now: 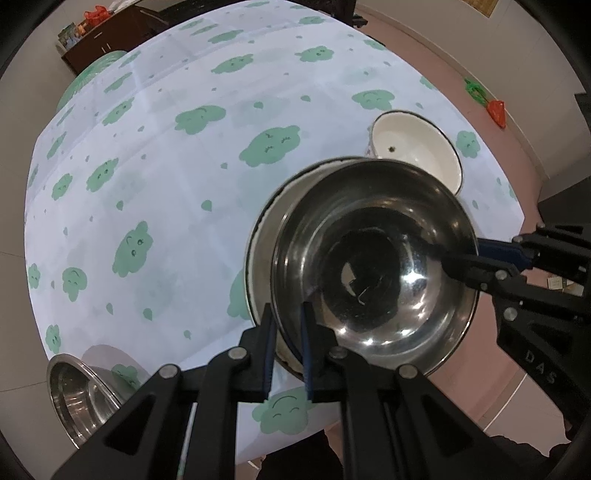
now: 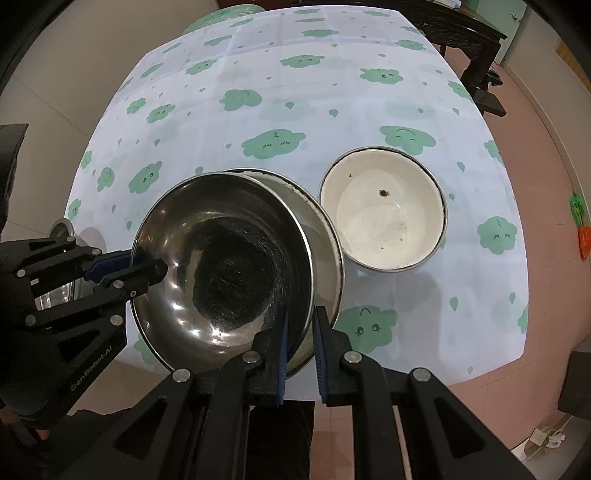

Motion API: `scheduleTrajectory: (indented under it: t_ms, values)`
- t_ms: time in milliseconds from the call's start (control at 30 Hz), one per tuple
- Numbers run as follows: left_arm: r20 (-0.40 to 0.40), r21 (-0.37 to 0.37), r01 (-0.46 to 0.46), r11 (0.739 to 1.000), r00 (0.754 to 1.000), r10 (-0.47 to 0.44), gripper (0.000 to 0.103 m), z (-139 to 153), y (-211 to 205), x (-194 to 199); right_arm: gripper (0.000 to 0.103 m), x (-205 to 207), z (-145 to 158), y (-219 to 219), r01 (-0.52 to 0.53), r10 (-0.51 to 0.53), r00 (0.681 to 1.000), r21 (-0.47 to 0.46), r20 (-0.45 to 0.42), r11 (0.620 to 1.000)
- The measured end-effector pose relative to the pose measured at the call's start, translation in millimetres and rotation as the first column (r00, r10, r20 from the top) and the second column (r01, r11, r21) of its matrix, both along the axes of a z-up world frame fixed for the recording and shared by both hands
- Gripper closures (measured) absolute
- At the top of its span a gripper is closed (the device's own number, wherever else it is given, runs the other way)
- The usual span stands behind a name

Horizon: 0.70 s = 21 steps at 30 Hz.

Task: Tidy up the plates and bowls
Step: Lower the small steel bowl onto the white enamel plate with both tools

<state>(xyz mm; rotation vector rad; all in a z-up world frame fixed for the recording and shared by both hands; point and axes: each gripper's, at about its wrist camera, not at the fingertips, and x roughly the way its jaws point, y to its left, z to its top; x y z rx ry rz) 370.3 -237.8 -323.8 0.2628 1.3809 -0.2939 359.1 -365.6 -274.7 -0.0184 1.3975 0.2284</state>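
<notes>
A shiny steel bowl (image 1: 373,266) (image 2: 225,269) hangs tilted over the near edge of the table, gripped from two sides. My left gripper (image 1: 286,317) (image 2: 155,264) is shut on its rim, one finger inside and one outside. On the opposite rim my right gripper (image 2: 301,314) (image 1: 448,258) is shut the same way. Right under the steel bowl sits a larger bowl with a dark rim (image 1: 258,240) (image 2: 327,236), mostly hidden. A white enamel bowl (image 1: 417,151) (image 2: 384,210) stands upright on the cloth beside them, with a dark speck inside.
The table (image 1: 166,184) (image 2: 295,92) wears a pale cloth with green cloud prints. Another steel bowl (image 1: 77,391) (image 2: 59,229) sits at its near left edge. Dark wooden furniture (image 2: 465,29) stands beyond the table, and an orange-and-green item (image 1: 496,110) lies on the pink floor.
</notes>
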Motion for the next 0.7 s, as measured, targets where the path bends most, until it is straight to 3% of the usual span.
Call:
scheduleTrajectory:
  t_ms: [700]
  values:
    - [-0.02,0.015,0.016,1.0,1.0,-0.016,0.094,-9.1,-2.6,-1.5,0.089,-0.2,-8.5,1.3,-0.012,0.011,1.0,-0.008,-0.023,1.0]
